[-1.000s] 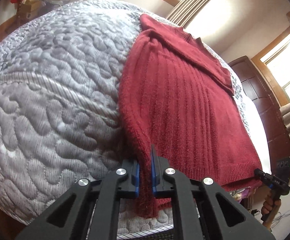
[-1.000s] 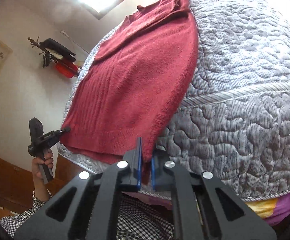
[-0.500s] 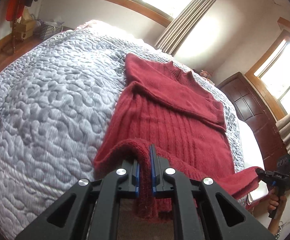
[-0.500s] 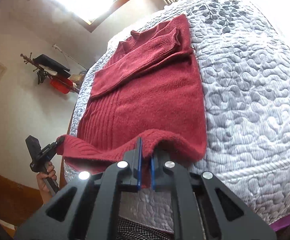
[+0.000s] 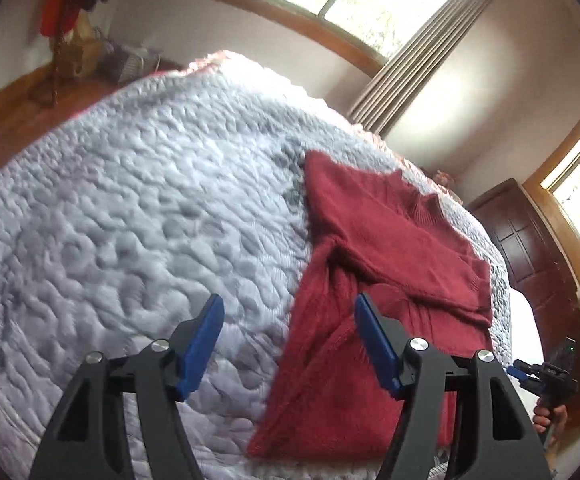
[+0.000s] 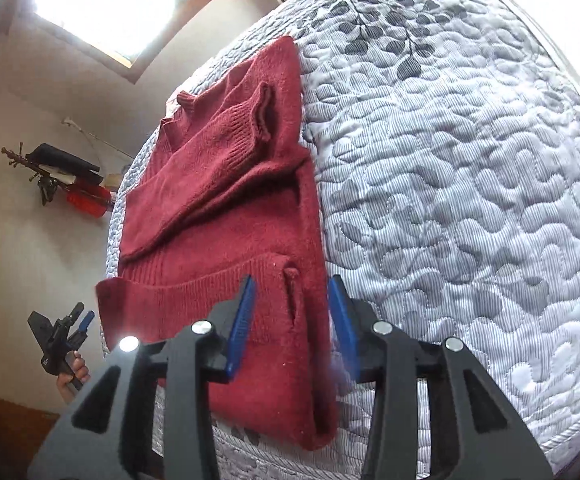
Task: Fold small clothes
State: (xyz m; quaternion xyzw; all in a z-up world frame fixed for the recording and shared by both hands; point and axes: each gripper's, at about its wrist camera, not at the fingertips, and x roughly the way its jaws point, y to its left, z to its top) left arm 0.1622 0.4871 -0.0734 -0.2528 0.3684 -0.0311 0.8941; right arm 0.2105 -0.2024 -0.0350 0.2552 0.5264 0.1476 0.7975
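A: Where's the dark red ribbed knit sweater (image 5: 374,280)?

B: Flat on the grey-white quilted bedspread (image 5: 137,216), near its edge. Bottom hem doubled up over the body, sleeves crossed over the chest.

A: Left gripper (image 5: 287,342)?

B: Jaws wide apart, nothing held, above the sweater's side edge.

A: Right gripper (image 6: 292,316)?

B: Same, spread wide & empty, blue pads (image 6: 241,316) either side of the folded corner.
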